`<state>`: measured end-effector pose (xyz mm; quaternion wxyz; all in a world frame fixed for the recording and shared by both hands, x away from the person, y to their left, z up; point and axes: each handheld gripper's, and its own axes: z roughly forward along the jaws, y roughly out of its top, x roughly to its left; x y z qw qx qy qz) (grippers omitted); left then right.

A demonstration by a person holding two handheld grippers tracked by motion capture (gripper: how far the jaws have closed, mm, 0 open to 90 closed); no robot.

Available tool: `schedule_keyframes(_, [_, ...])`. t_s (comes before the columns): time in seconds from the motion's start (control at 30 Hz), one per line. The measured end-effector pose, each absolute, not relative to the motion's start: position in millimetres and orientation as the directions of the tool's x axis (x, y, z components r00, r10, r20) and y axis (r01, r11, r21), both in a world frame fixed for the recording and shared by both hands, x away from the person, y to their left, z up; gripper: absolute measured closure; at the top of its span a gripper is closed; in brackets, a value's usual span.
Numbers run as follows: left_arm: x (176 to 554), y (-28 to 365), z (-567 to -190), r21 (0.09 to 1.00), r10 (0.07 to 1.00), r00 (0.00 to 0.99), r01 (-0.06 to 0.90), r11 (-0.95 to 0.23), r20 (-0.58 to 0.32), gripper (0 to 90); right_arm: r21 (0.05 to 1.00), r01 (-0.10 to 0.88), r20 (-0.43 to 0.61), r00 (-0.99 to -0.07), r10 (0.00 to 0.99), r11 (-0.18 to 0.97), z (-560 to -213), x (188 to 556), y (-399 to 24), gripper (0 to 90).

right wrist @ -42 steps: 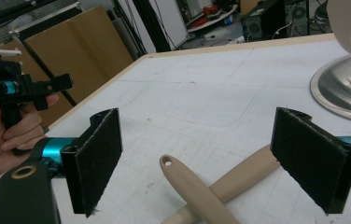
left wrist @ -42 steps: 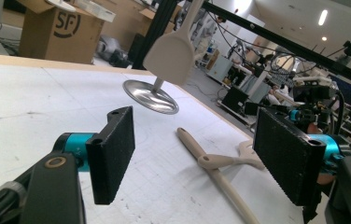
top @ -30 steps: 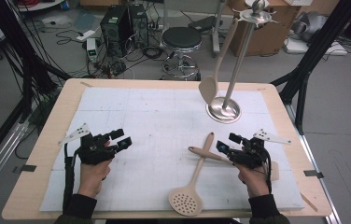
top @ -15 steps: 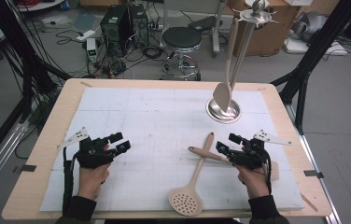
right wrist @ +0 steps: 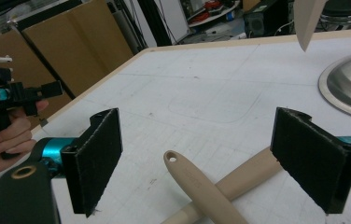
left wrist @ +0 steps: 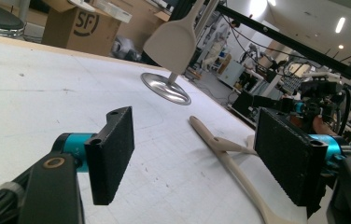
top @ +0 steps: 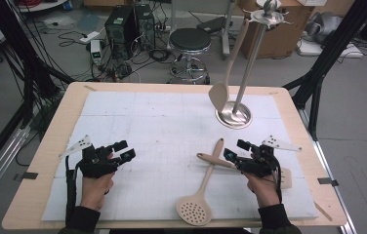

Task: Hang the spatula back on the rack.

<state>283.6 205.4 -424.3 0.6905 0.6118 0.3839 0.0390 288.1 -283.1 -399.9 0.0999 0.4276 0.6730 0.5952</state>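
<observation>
A person sits at a pale wooden bench (top: 40,161) covered by a white mat (top: 162,131), holding a two-jaw gripper in each hand. The left gripper (top: 123,151) rests low over the mat with its jaws spread wide and nothing between them. The right gripper (top: 235,150) also has its jaws wide apart and grips nothing. Just in front of the right gripper lie two beige utensils, crossed over each other on the mat. One is a slotted spoon (top: 198,197), its long handle running from a point ahead of the right gripper's jaws back toward the person, its round perforated head lying between the two hands, nearer the right one. The other is a spatula (top: 210,159), whose handle tip with a small hole lies just ahead of the right gripper's jaws and crosses over the spoon's handle; its flat blade pokes out beside the right hand. Farther ahead of the right gripper stands a metal utensil rack (top: 234,114) with a round base, from which another beige spatula, the hanging spatula (top: 219,95), dangles.
</observation>
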Motion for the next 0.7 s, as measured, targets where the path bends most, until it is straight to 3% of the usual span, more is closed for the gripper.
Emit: schedule_keyframes(0.7, [283.9,205.8,-426.8,0.872,0.526,0.698,0.424,0.244,-0.486,29.4,0.886,0.458,0.376,-0.615,0.692,-0.075,-399.6,287.3,-281.8,15.9])
